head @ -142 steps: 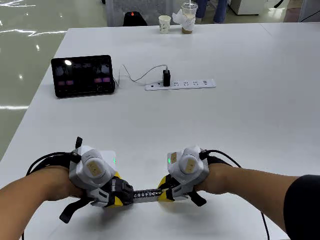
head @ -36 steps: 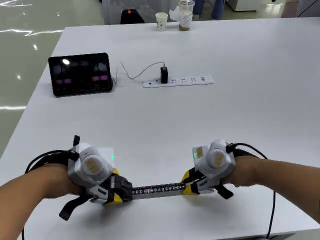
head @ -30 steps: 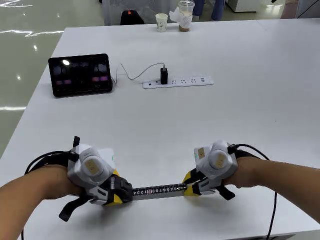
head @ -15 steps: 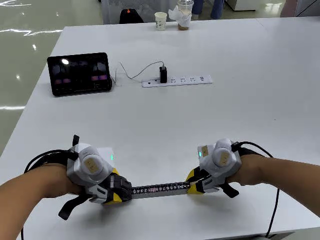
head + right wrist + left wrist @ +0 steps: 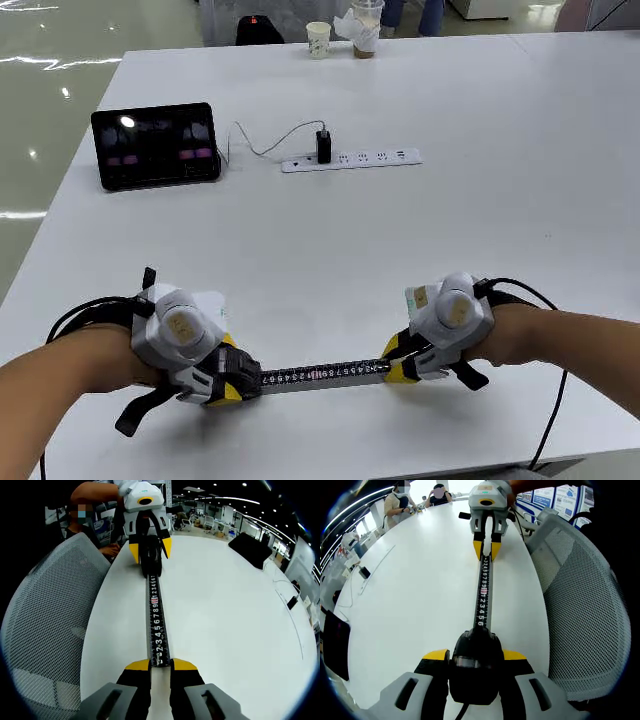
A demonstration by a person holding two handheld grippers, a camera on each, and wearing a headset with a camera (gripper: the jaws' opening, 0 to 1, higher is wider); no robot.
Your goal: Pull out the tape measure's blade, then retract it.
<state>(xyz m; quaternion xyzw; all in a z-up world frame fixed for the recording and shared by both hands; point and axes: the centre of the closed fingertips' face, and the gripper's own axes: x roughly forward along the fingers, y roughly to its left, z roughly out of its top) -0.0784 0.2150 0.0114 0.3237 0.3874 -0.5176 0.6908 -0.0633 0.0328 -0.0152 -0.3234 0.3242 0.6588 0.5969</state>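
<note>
- The left hand-held gripper [image 5: 475, 656] is seen clenched round the black case [image 5: 248, 380] of the tape measure, at the near left of the bench [image 5: 420, 250].
- The right hand-held gripper [image 5: 160, 666] is closed on the free end of the blade [image 5: 322, 374], which is stretched straight from the case toward the right, low over the near edge of the bench.
- Compared with the oldest picture, a much longer run of numbered blade is exposed: the right hand-held gripper has been carried off to the right, while the left one has been kept roughly where it was.
- Over the last second the gap has been widened only a little more.
- The pull-out is judged well advanced; retraction has not yet been started.
- The slight shift of the tablet [image 5: 155, 145] and power strip [image 5: 350, 158] at the far side is put down to head movement.
</note>
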